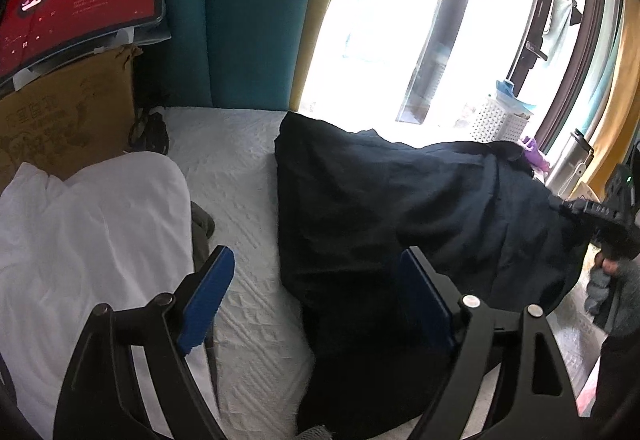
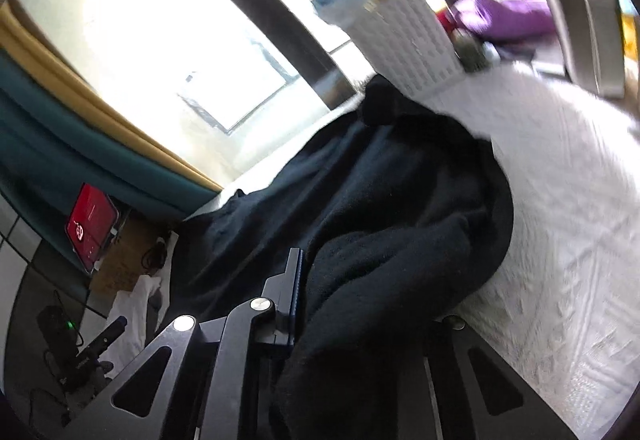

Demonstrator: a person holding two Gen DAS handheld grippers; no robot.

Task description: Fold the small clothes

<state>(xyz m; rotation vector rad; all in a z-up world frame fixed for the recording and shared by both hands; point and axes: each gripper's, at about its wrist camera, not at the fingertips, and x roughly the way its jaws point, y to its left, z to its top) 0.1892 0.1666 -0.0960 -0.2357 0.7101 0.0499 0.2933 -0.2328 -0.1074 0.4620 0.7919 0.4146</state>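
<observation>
Two blue-padded fingers of the left claw [image 1: 316,300] hang spread and empty over the quilted white bed [image 1: 240,176], a folded white garment [image 1: 92,224] to their left, the dark garment [image 1: 400,208] sprawling under the right-hand finger and stretching rightward to the right claw [image 1: 576,206], which pinches its far edge. Seen from the right wrist, that claw [image 2: 360,324] is clenched on bunched soft dark cloth; the left claw probably takes the near edge.
</observation>
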